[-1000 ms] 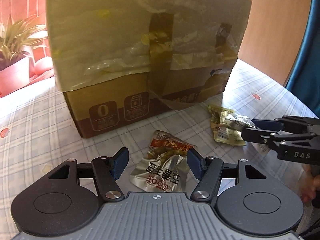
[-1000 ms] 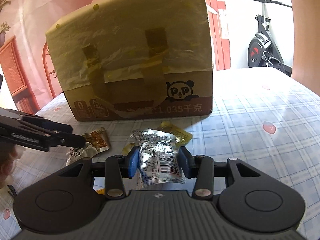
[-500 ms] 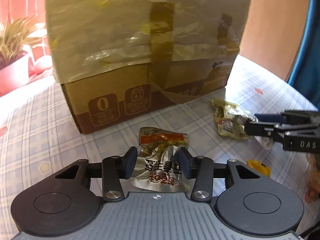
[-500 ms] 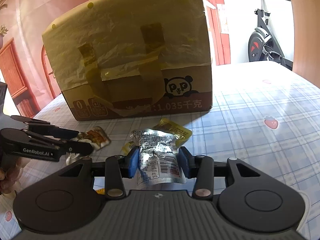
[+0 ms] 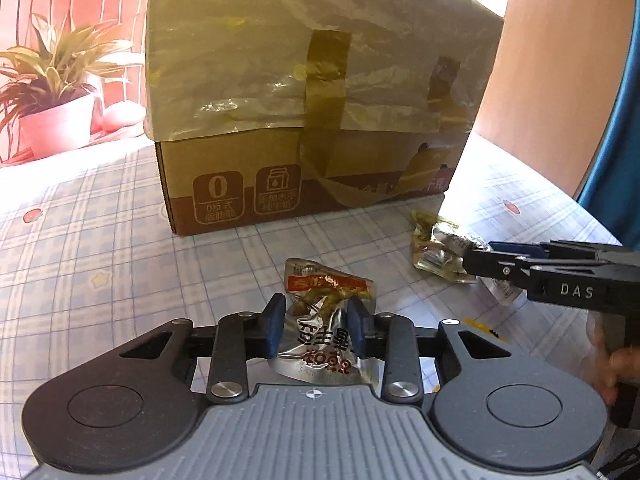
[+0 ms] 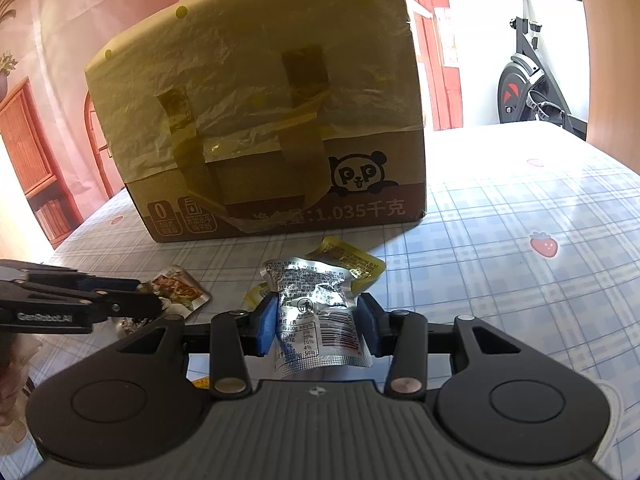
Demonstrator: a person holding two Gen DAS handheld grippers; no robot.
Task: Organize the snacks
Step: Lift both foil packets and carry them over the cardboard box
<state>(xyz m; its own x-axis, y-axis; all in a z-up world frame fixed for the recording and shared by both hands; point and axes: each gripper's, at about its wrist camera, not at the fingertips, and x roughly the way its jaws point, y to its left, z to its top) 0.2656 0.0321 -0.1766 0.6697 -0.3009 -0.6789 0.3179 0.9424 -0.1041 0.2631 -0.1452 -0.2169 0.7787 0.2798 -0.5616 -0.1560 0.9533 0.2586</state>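
My left gripper (image 5: 318, 326) is shut on a silver snack packet with a red and orange top (image 5: 326, 320), held just above the table. My right gripper (image 6: 318, 326) is shut on a silver foil packet with printed text (image 6: 316, 312). The right gripper also shows at the right of the left wrist view (image 5: 480, 258). The left gripper shows at the left of the right wrist view (image 6: 156, 304). A yellow packet (image 6: 352, 260) lies on the table behind the foil packet. A large taped cardboard box (image 5: 312, 92) stands behind, also seen in the right wrist view (image 6: 264, 128).
The table has a checked cloth with strawberry prints (image 6: 520, 280). A potted plant (image 5: 52, 92) stands at the far left. An exercise bike (image 6: 532, 80) stands past the table at the right. A small yellow scrap (image 5: 480, 326) lies near the left gripper.
My left gripper has closed from open onto the red and silver packet and lifted it slightly. My right gripper has kept its hold on the foil packet and risen a little.
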